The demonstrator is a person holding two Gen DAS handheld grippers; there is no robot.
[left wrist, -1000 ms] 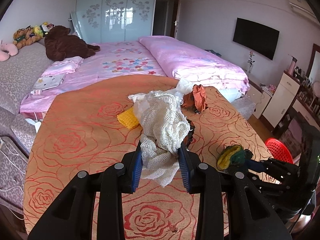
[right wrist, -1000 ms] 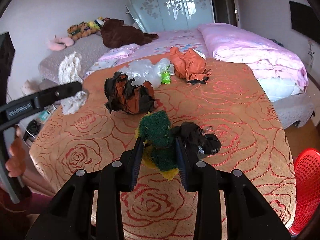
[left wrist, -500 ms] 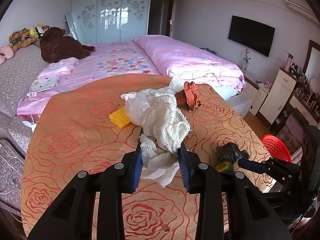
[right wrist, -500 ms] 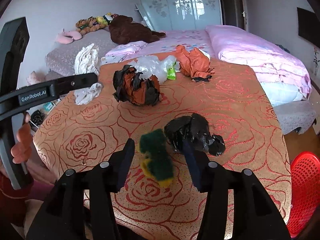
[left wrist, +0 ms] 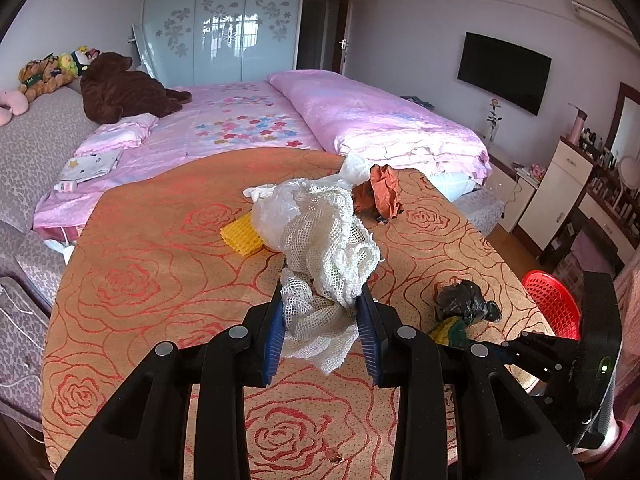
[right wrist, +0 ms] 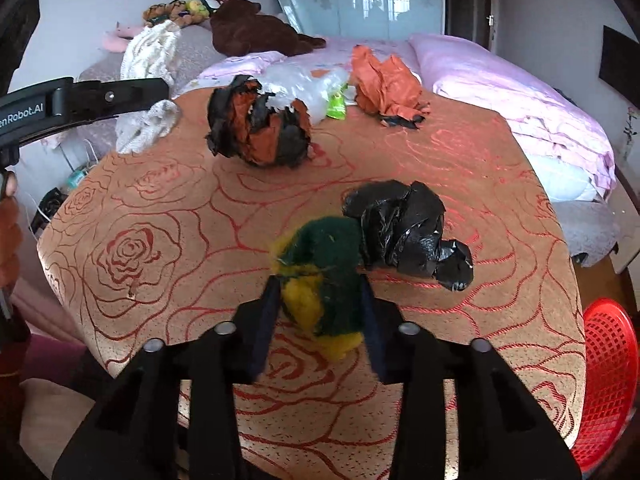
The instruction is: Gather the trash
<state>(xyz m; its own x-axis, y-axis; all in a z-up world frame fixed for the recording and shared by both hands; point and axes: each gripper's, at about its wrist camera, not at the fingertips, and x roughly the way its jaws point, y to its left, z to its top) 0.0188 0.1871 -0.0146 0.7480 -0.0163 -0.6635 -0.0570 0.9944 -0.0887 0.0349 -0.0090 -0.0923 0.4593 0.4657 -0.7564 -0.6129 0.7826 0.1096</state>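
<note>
My left gripper (left wrist: 320,304) is shut on a white net cloth (left wrist: 328,248) and holds it up over the rose-patterned table (left wrist: 140,280). My right gripper (right wrist: 319,284) is closing; its pads press on a green and yellow sponge (right wrist: 324,264) low over the table's near edge. A crumpled black plastic bag (right wrist: 404,232) lies just right of the sponge. Farther back lie a black and orange crumpled ball (right wrist: 260,128), a clear plastic bag (right wrist: 304,80) and an orange wrapper (right wrist: 384,80). A yellow ribbed pad (left wrist: 242,234) lies behind the net cloth.
A red mesh basket (right wrist: 608,380) stands on the floor at the table's right edge. A bed with pink covers (left wrist: 360,120) lies right behind the table. A white cabinet (left wrist: 556,188) stands by the right wall. A person's hand (right wrist: 8,216) shows at the left edge.
The right gripper opened and left the sponge on the table beside the black bag, then came shut on it again. The left gripper kept its hold on the net cloth.
</note>
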